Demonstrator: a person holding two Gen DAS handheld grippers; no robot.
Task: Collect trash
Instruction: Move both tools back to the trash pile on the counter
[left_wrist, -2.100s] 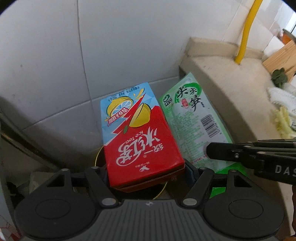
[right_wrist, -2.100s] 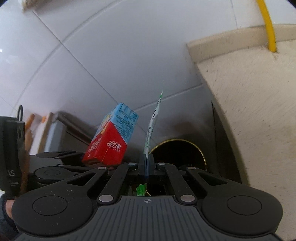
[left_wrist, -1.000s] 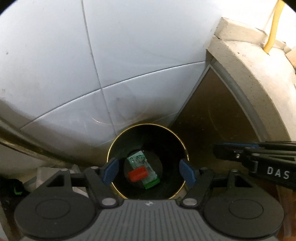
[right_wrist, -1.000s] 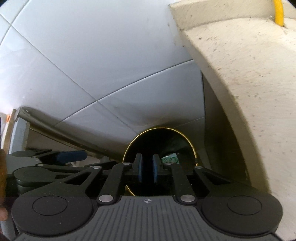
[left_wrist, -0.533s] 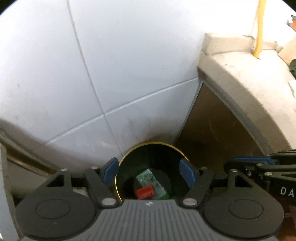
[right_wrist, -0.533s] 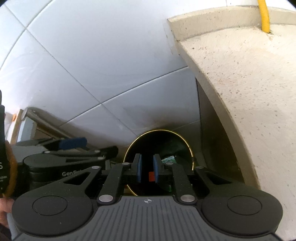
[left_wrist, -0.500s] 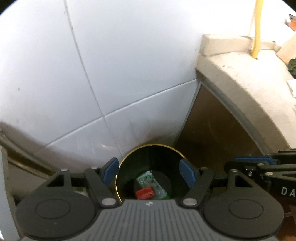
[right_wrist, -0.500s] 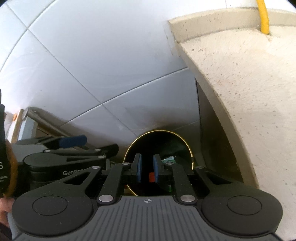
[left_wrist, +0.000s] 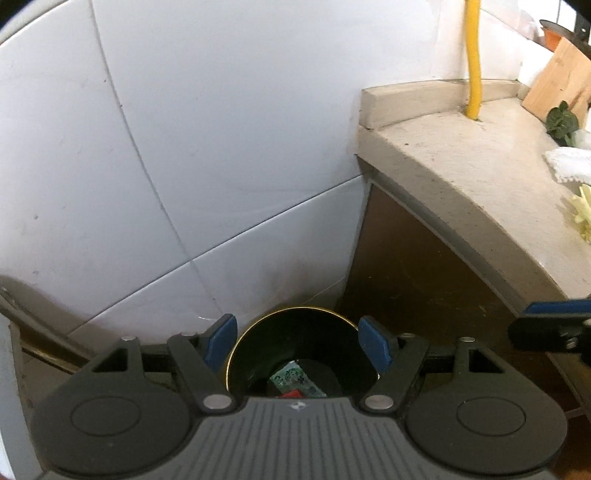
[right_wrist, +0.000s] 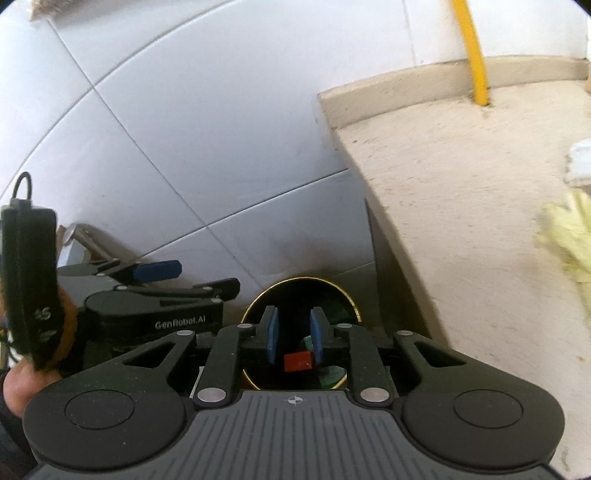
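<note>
While both tongs gape empty, round gold-rimmed bin (left_wrist: 236, 354), boxy red carton (right_wrist: 298, 362), seemingly crinkled green wrapper (left_wrist: 295, 378).

A yellow vertical pipe (left_wrist: 473, 59) is rising from the speckled beige stone countertop (left_wrist: 480, 166) beside the white tiled wall (left_wrist: 221, 129).

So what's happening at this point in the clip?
A person holding two grippers is collecting trash at a dark, gold-rimmed bin on the floor beside a stone counter. The left gripper and the right gripper are both open and empty, hovering above the bin. Inside lie a red carton and a green wrapper. Some yellowish scraps sit on the counter.
</note>
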